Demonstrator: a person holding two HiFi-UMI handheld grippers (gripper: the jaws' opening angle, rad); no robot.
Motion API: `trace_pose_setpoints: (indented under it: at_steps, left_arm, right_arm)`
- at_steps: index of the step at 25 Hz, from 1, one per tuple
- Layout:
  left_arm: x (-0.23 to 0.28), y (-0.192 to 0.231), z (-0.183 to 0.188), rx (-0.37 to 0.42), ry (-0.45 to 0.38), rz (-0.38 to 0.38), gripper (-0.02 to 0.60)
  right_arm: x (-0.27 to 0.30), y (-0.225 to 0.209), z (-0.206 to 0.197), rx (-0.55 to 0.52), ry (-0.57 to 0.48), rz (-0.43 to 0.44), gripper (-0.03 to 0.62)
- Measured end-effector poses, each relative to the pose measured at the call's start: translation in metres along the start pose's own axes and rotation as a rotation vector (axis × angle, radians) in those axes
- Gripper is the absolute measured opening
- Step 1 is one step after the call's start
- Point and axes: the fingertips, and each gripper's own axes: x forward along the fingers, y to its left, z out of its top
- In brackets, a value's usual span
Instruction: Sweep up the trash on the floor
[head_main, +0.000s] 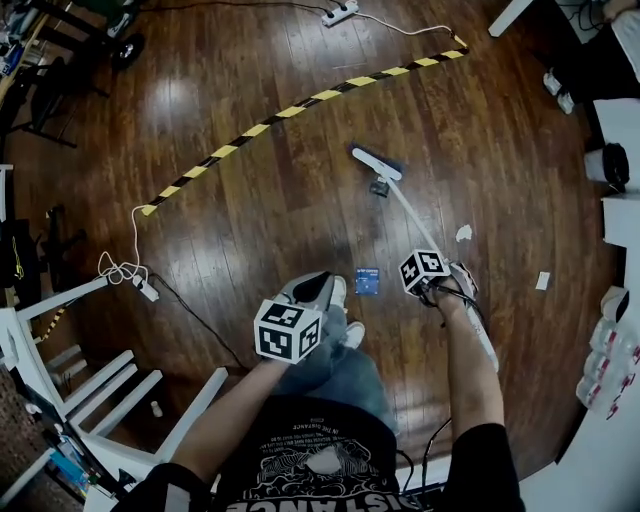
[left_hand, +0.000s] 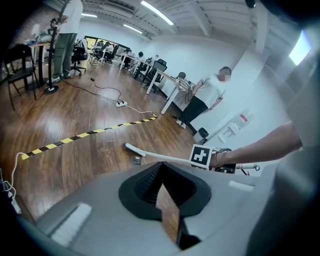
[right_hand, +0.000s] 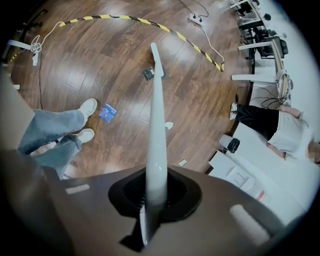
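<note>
Nearest, my right hand-held gripper (right_hand: 151, 197) is clamped on the broom handle (right_hand: 156, 130); my left hand-held gripper (left_hand: 169, 202) stands slightly apart, empty. Blue packet (head_main: 367, 281), white scrap (head_main: 464, 233) and dark bit (head_main: 379, 187) beside the broom head (head_main: 377, 163) lie scattered on the floor (head_main: 280, 160): nothing gathered, I judge.

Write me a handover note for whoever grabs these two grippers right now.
Left gripper: jaws slightly apart, nothing between them.
Right gripper: shut on the broom handle; the broom head is on the floor ahead, beside a small dark scrap.
Other trash: blue packet by the shoes; crumpled white paper and white scrap farther right.
Done: nothing gathered.
Left: sweep all four together; no dustpan in view.
</note>
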Motion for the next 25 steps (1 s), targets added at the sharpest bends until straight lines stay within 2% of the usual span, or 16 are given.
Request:
trace_pose_setpoints:
  at_steps: [11, 19, 25]
  left_arm:
    - [0.001, -0.002, -0.015, 0.013, 0.018, 0.000, 0.005]
    - [-0.020, -0.040, -0.054, 0.024, 0.000, -0.008, 0.005]
    - [-0.035, -0.072, -0.095, 0.034, -0.007, -0.016, 0.005]
  right_arm:
    - [0.011, 0.060, -0.031, -0.033, 0.014, 0.092, 0.009]
    - [0.033, 0.112, -0.101, -0.074, 0.033, 0.103, 0.008]
    - [0.050, 0.166, -0.158, -0.071, 0.028, 0.150, 0.005]
